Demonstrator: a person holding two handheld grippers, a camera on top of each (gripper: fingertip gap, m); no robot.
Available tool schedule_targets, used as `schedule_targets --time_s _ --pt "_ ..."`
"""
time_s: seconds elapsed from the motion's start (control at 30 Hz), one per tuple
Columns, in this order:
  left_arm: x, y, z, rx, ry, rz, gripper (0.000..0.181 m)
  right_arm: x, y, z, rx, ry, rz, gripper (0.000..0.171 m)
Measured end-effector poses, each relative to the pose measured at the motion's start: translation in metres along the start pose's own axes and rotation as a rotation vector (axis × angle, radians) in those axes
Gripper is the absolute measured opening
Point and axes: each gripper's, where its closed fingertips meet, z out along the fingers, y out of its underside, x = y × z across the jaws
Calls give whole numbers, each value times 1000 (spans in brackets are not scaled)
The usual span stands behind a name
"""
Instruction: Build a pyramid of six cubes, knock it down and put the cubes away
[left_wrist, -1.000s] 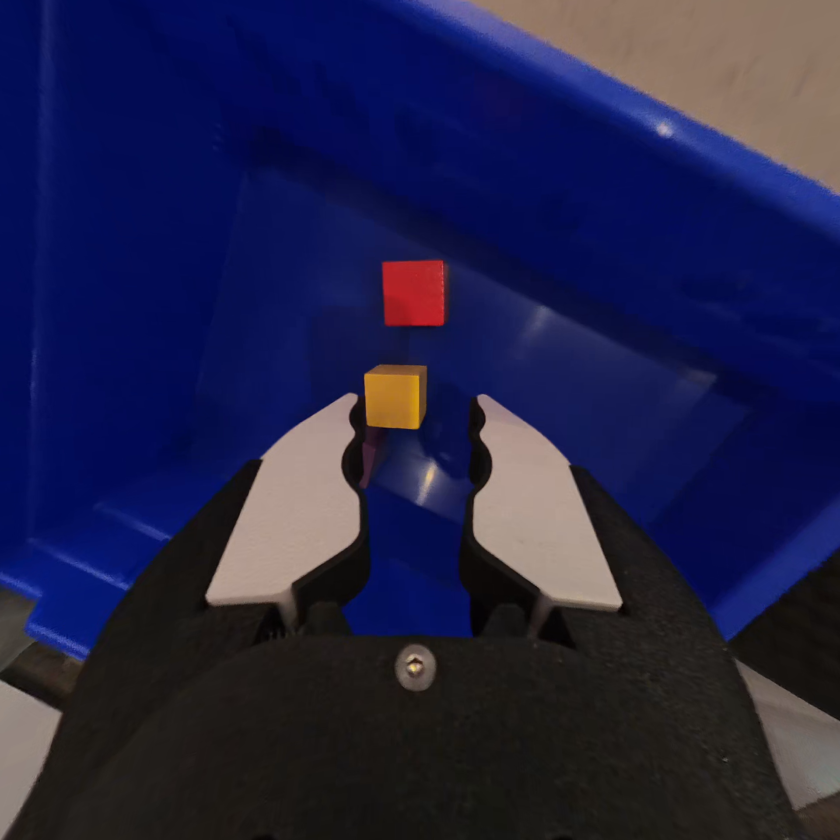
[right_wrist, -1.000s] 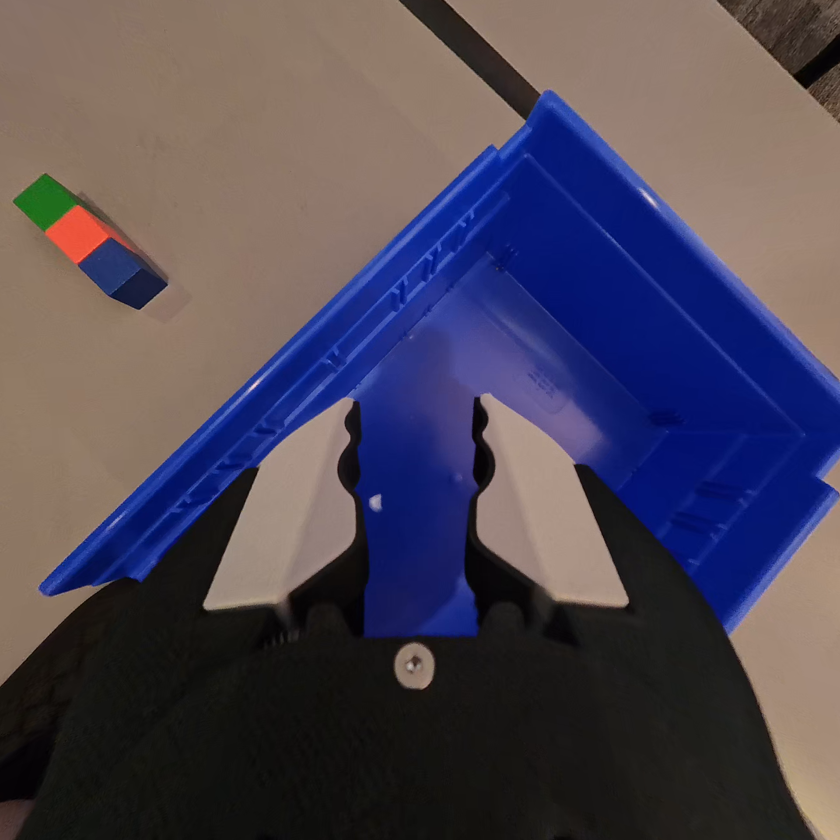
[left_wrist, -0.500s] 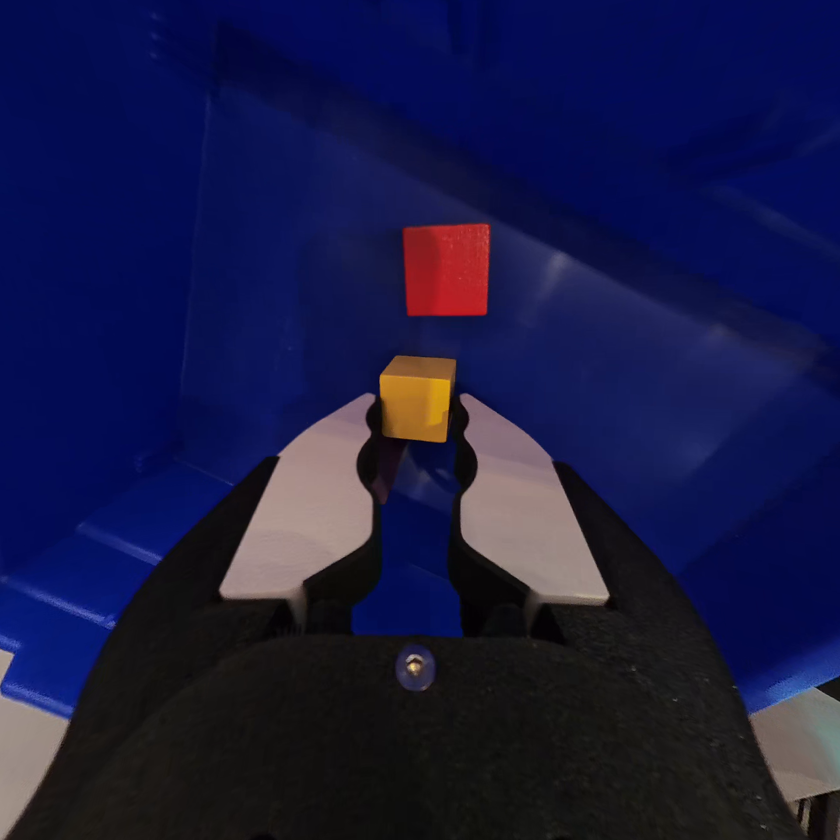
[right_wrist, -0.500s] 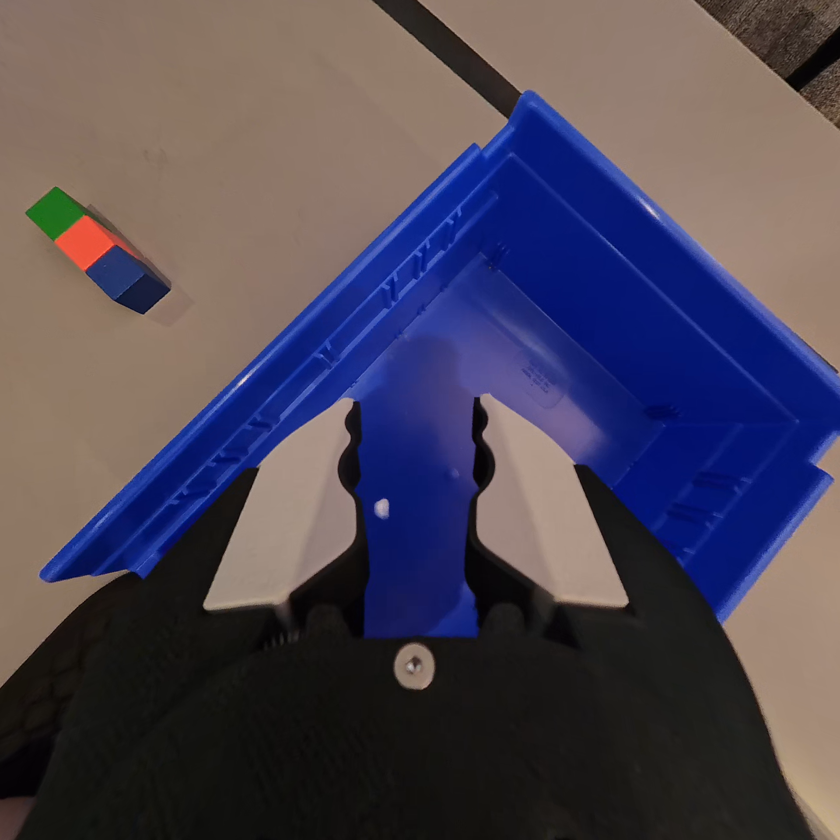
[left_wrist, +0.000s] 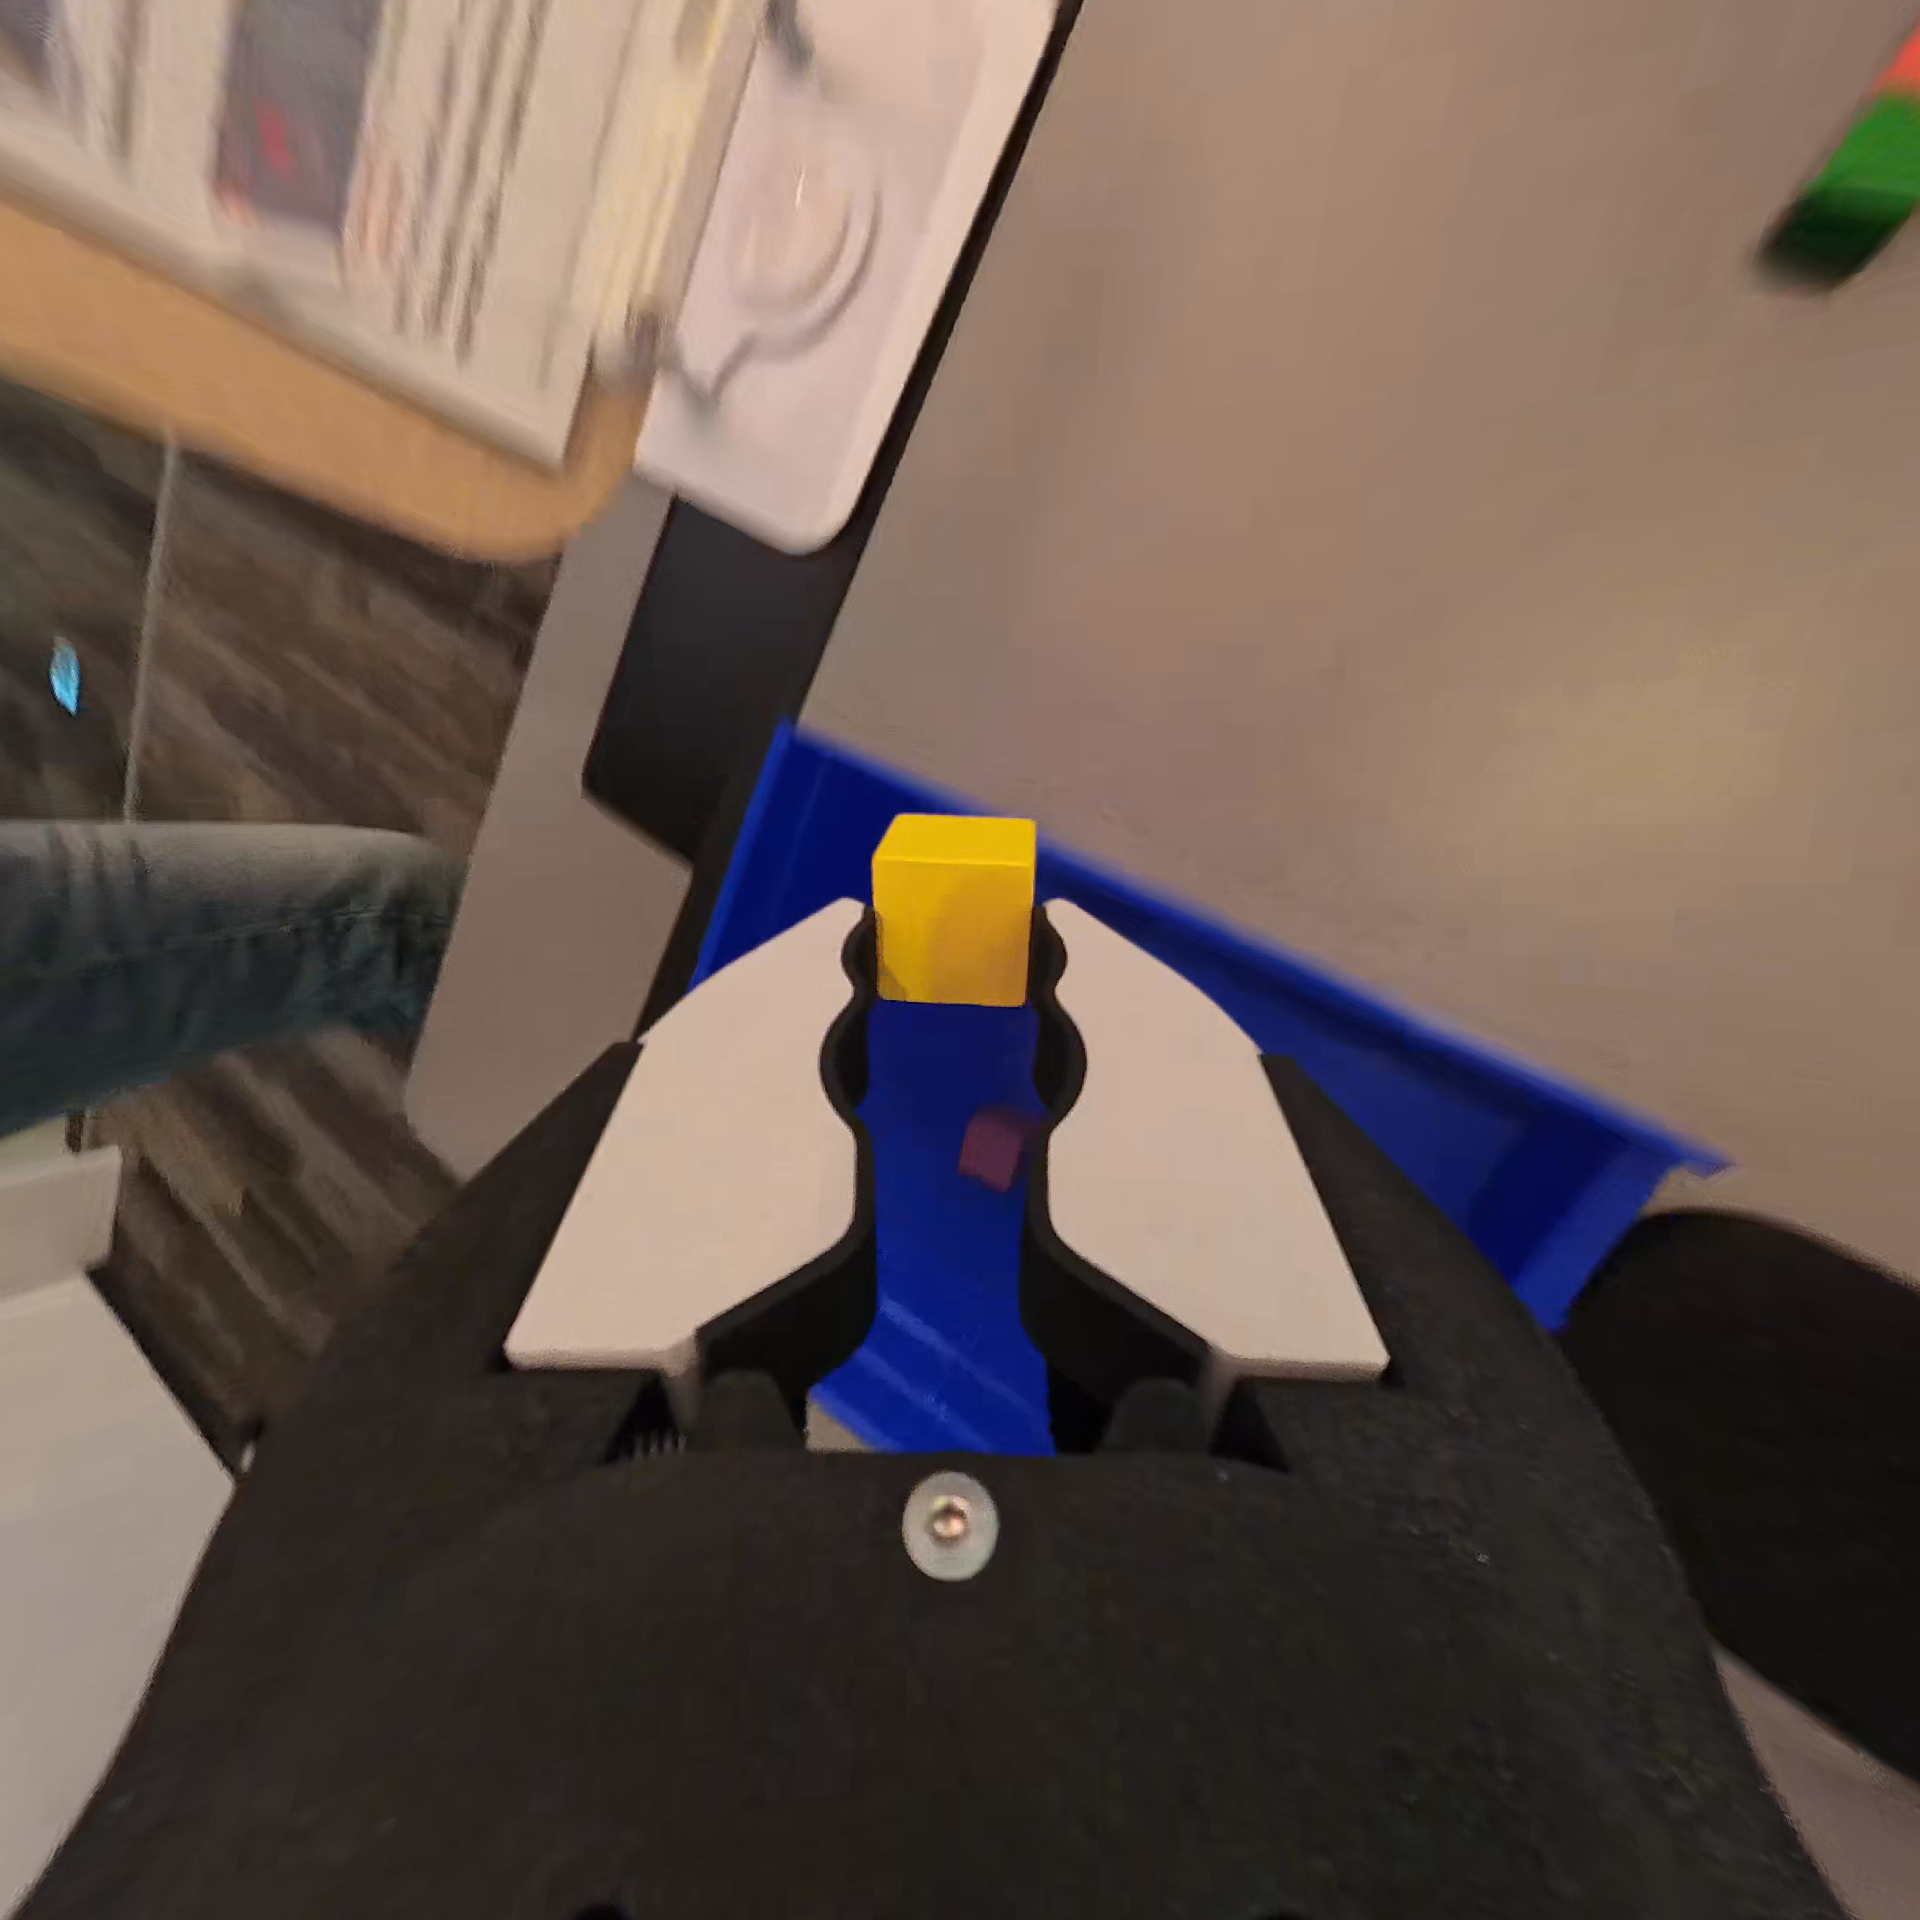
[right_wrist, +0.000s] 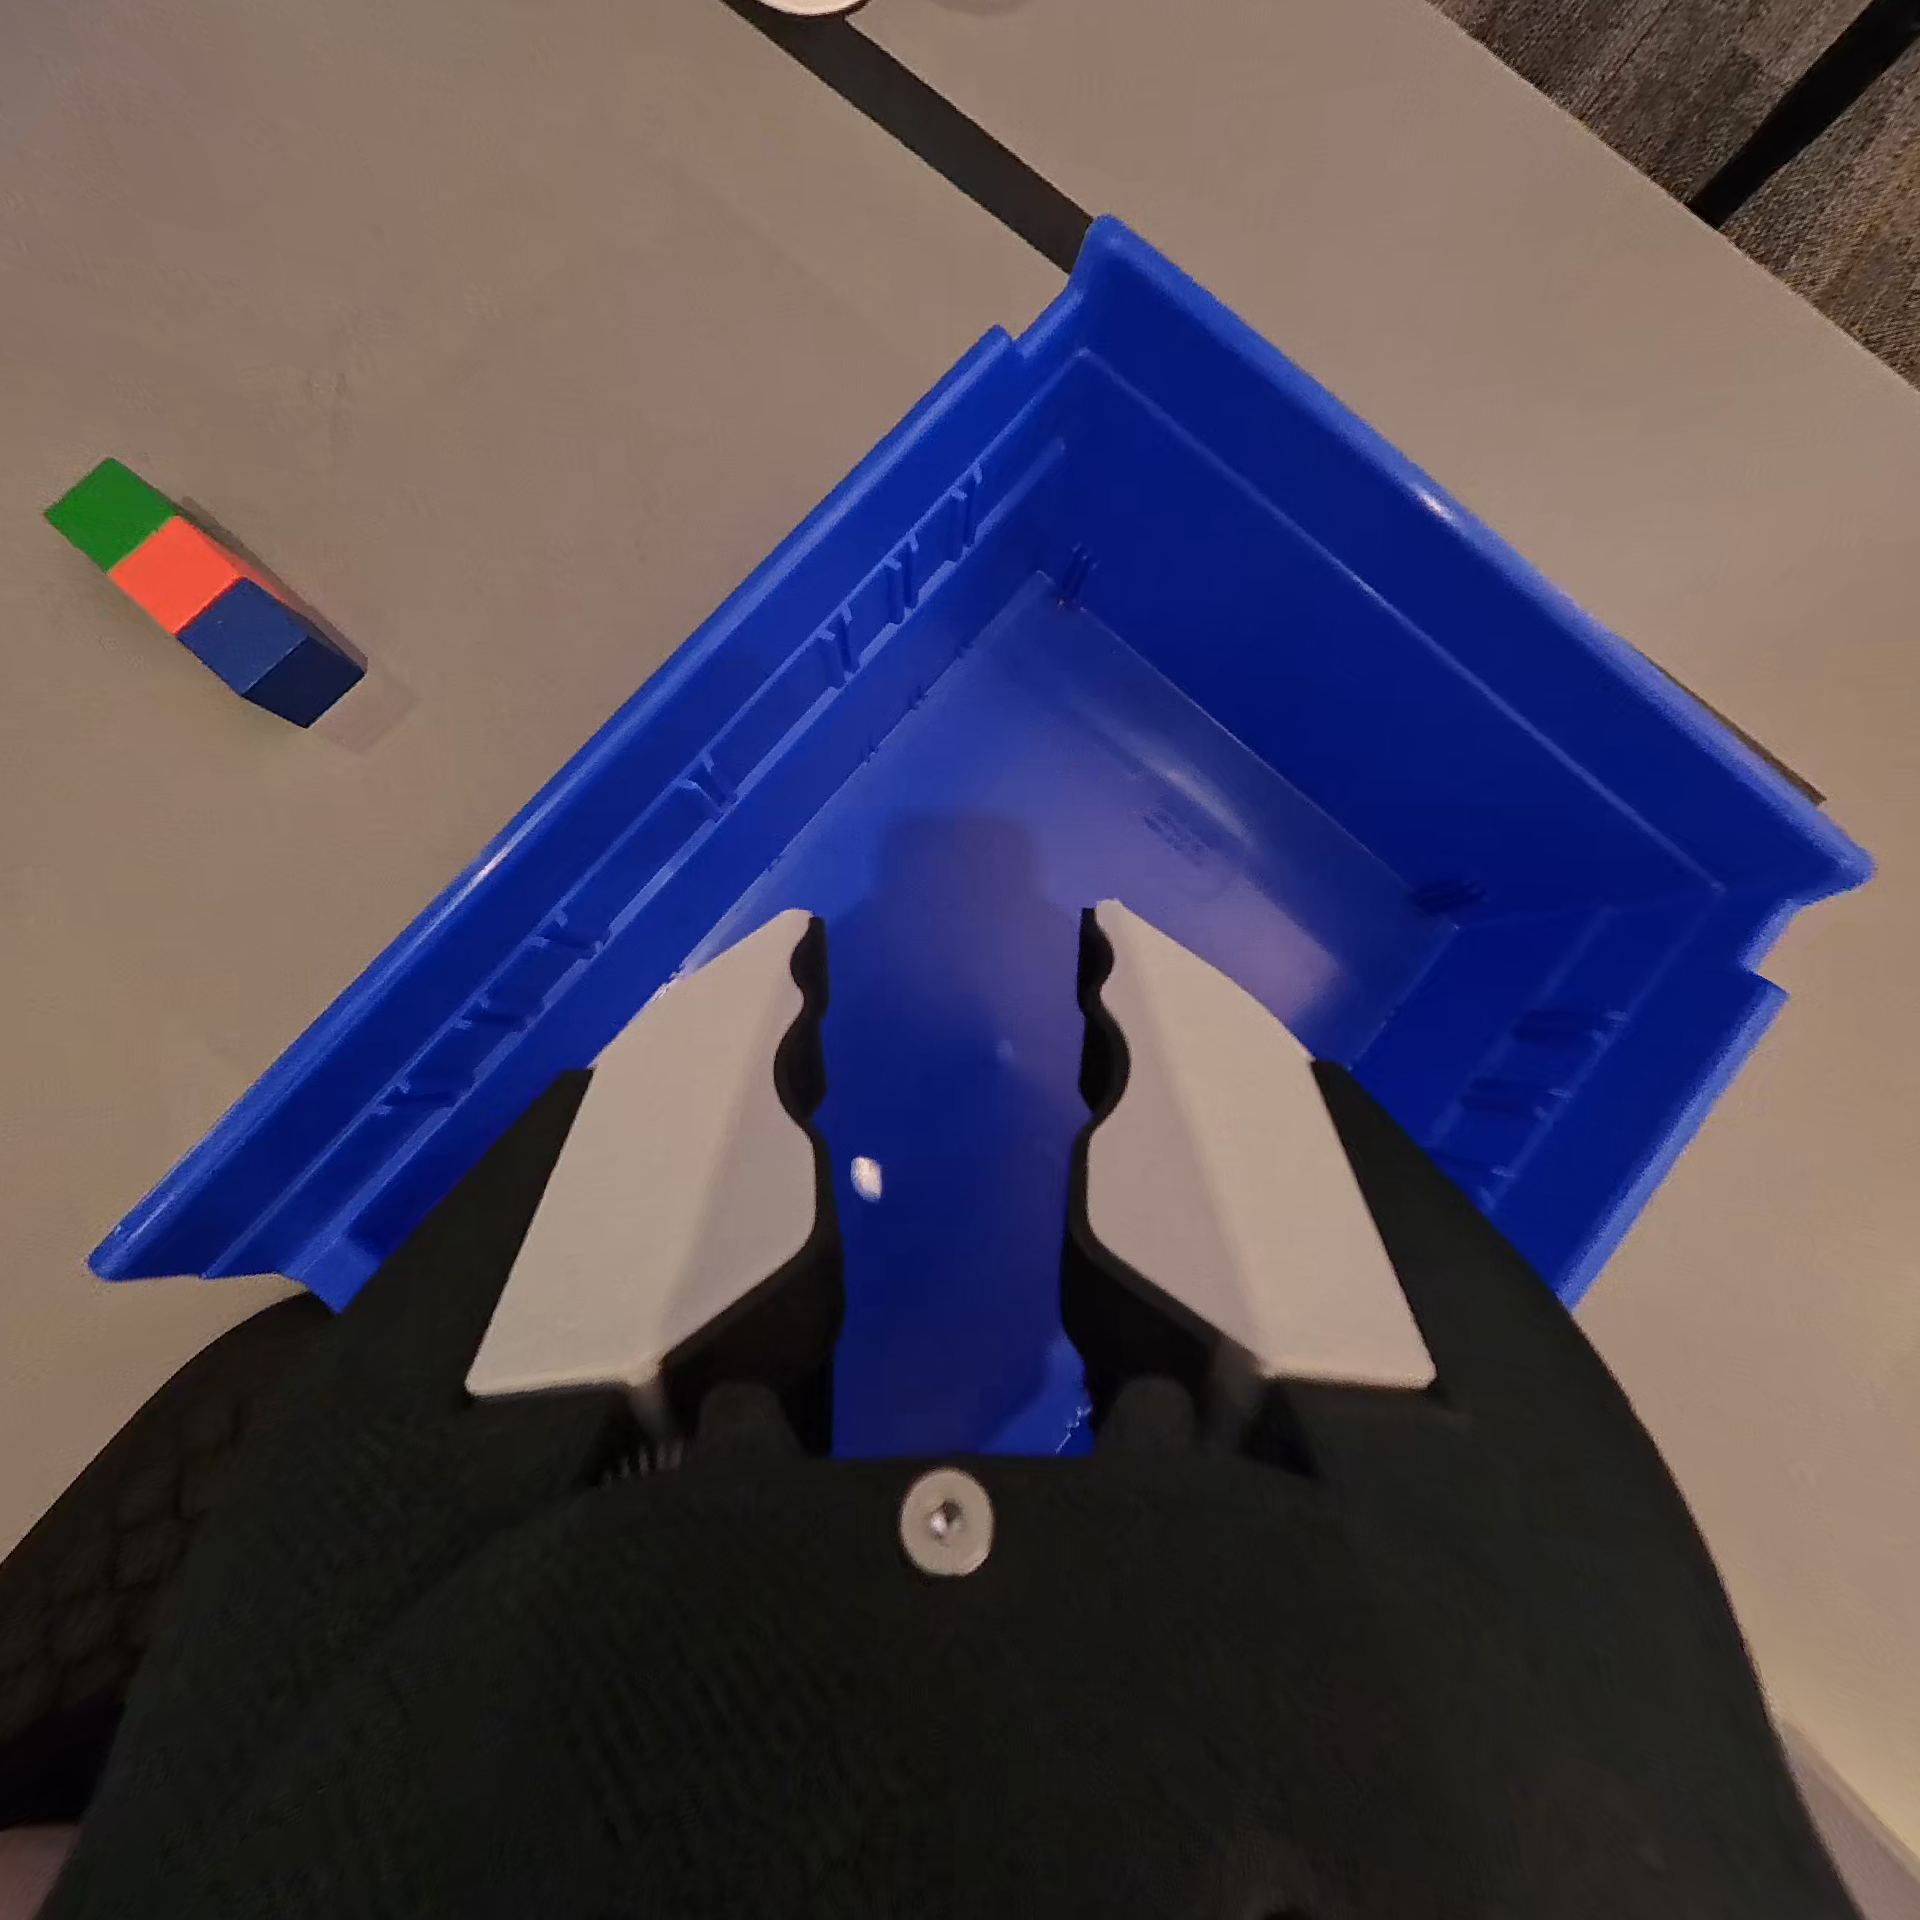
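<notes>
While the left gripper (left_wrist: 954, 914) pinches the yellow cube (left_wrist: 954, 912) at frame centre above the blue bin (left_wrist: 1351, 1049), w/ R gripper (right_wrist: 948, 920) spread empty, the green/orange/blue cube row (right_wrist: 197, 592) lies far upper right, nearer the left.

nothing really readable here, small moulded marking on the bin (right_wrist: 1507, 665) floor too tiny to make out, blurry papers (left_wrist: 343, 177) at the far table edge have print but it's smeared, cubes (right_wrist: 197, 582) plain with no marks
</notes>
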Motion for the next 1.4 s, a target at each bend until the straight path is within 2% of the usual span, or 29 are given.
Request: schedule_targets --time_s 0.1,0.2,0.33,0.47,0.8,1.07,1.4 --pt "56 -68 1 104 89 97 28 0 0 -4 0 11 -7 49" --pt "127 -114 31 136 236 200 28 -1 2 -7 -8 15 -15 49" --pt "196 -141 86 66 362 288 28 -2 5 -11 -13 14 -16 49" --pt "230 -151 123 -12 421 352 28 -3 9 -13 -24 7 -14 48" --pt "243 -159 158 -108 438 412 28 -2 13 -22 -27 6 -20 49" --pt "246 -159 162 -144 462 419 28 -12 -4 -52 98 1 -49 48" --pt "250 -158 162 -159 484 418 28 -28 -18 -65 164 -36 -104 48"
